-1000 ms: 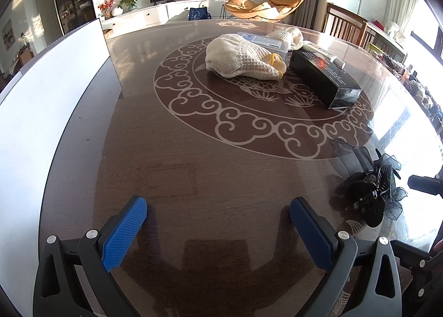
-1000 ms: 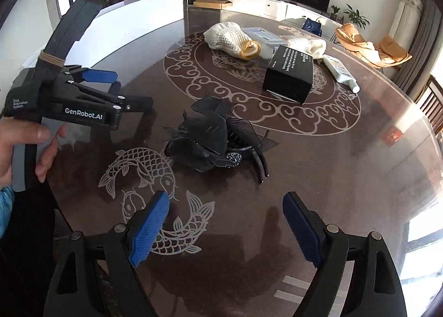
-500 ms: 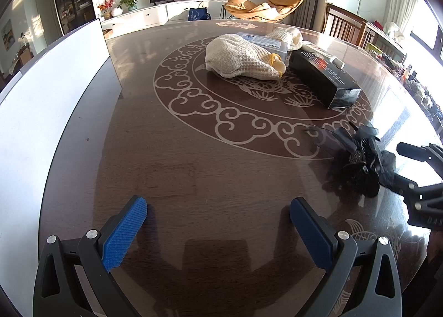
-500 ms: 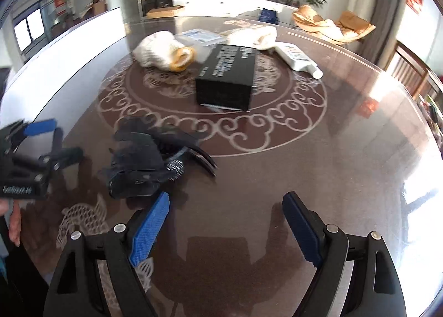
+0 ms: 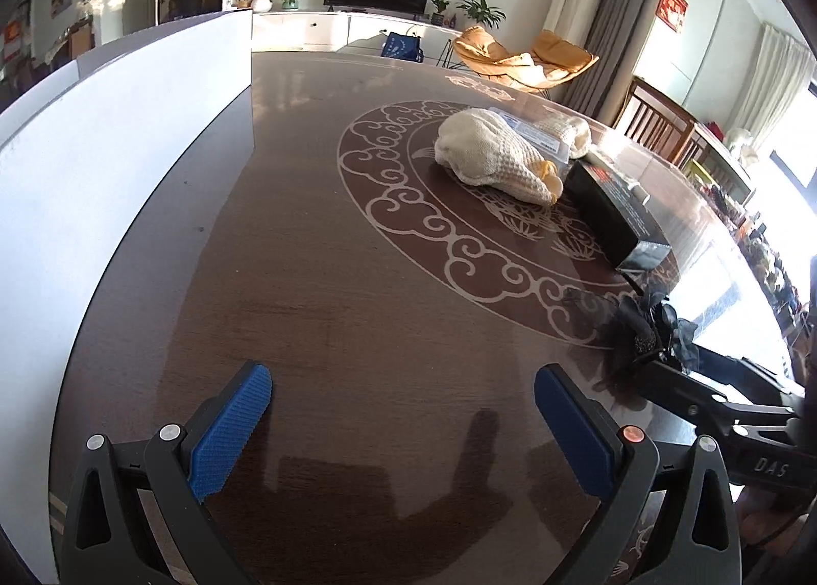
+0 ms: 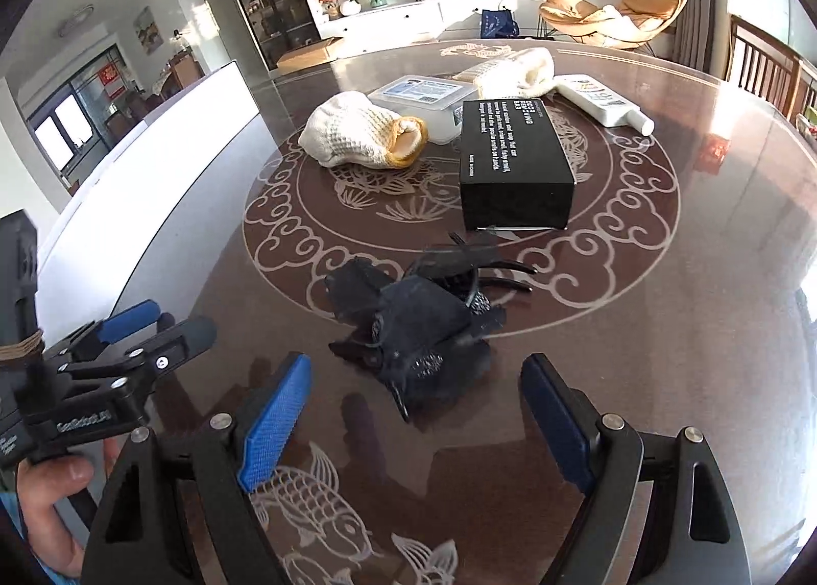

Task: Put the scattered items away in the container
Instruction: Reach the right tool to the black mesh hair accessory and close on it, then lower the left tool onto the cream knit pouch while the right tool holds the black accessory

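Lying loose: one black hair clip (image 6: pixel 418 330) | two cloths (waffle-knit) (image 6: pixel 357 130) | both fingers released

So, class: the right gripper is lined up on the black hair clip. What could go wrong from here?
1. The black hair clip has floppy mesh and thin prongs; the open right gripper may pinch only mesh, so it could slip.
2. The left gripper is close beside it; the two could collide.
3. The glossy table may let the clip slide.

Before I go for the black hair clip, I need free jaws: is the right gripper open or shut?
Open. The right gripper has its blue pads spread wide, and the hair clip lies just ahead, untouched.
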